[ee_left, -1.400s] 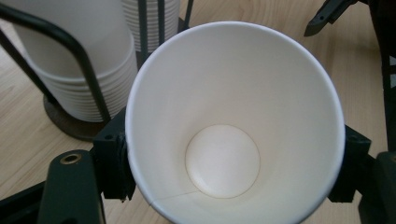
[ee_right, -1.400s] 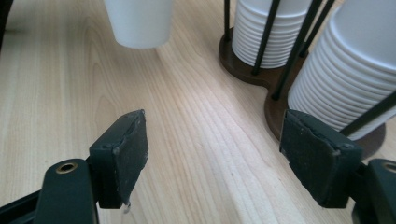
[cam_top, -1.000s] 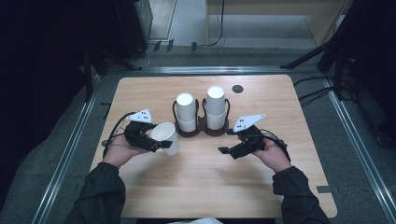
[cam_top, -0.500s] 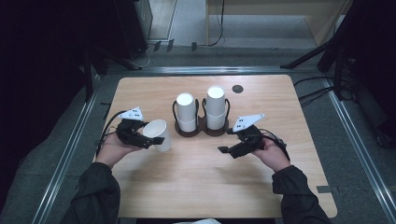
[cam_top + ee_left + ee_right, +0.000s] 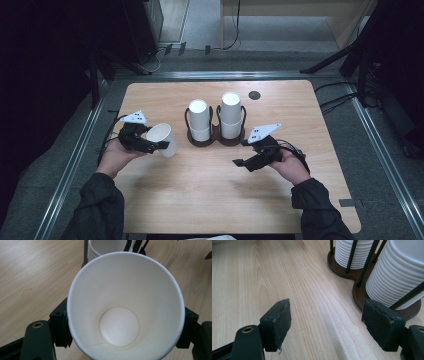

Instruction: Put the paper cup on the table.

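One cup is out of the holder and gripped in the left claw, not yet set on the bench. The right claw hangs wide and empty beside the stacks that are left.

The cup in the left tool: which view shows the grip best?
The left gripper view: the paper cup sits between both pads, mouth toward the camera. The high view shows it small, tilted in the left tool. The right gripper view faces the stacked cups.
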A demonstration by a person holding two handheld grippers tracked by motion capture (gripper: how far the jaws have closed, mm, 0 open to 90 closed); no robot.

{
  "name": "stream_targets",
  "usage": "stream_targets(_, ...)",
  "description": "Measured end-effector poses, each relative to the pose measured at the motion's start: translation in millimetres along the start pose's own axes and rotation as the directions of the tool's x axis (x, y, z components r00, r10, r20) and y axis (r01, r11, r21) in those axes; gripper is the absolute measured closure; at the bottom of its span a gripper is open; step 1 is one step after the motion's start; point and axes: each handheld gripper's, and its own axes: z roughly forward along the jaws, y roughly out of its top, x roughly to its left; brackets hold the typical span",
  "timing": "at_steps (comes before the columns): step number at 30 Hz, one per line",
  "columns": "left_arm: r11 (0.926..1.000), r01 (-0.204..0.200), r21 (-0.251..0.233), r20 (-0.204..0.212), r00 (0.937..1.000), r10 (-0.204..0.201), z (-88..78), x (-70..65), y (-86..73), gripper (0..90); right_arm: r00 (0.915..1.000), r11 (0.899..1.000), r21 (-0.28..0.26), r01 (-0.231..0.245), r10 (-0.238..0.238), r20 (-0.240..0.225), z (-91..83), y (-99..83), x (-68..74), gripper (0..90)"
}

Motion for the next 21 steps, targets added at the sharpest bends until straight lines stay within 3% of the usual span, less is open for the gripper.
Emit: stream_targets(21, 0.9981, 0.047, 0.039, -0.081, 0.9958, -0.044, 8.0, 37.6, -1.6, 23.3, 0.9995, 0.999, 0.016, -0.031, 0.031, 0.007, -6.5, -12.7, 3.5, 23.8)
